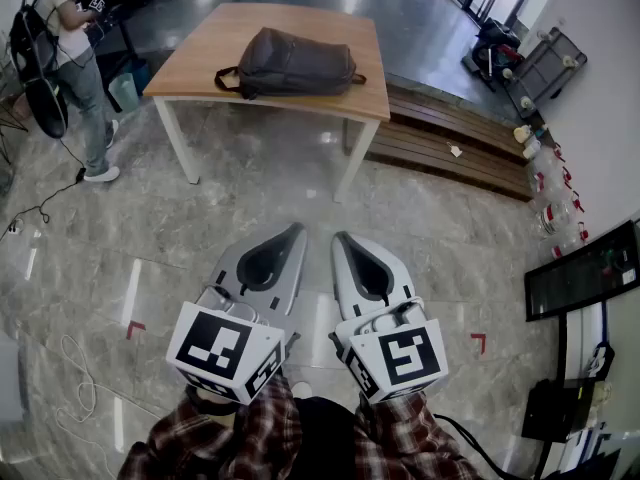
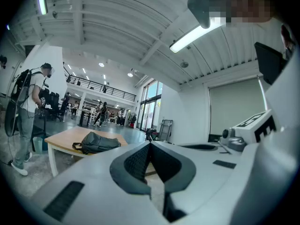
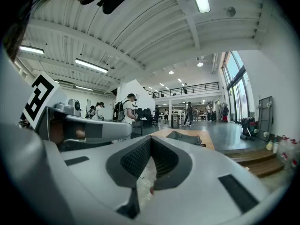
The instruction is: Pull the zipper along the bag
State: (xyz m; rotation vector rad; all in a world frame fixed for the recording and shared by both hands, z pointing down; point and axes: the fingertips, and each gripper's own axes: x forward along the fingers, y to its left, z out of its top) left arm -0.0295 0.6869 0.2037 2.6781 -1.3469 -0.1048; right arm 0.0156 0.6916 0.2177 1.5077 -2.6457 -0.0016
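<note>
A dark grey backpack (image 1: pixel 290 64) lies flat on a wooden table (image 1: pixel 210 38) well ahead of me. It also shows far off as the backpack (image 2: pixel 97 142) in the left gripper view and the backpack (image 3: pixel 185 137) in the right gripper view. My left gripper (image 1: pixel 296 230) and right gripper (image 1: pixel 340 238) are held side by side low over the floor, far short of the table. Both have their jaws shut with nothing between them. The zipper is too small to make out.
A person with a backpack (image 1: pixel 62 43) stands left of the table beside a blue bin (image 1: pixel 124 90). Wooden steps (image 1: pixel 450 138) run right of the table. Bottles (image 1: pixel 545 183) and a cart (image 1: pixel 540 68) line the right wall. Red tape marks (image 1: pixel 135 328) lie on the marble floor.
</note>
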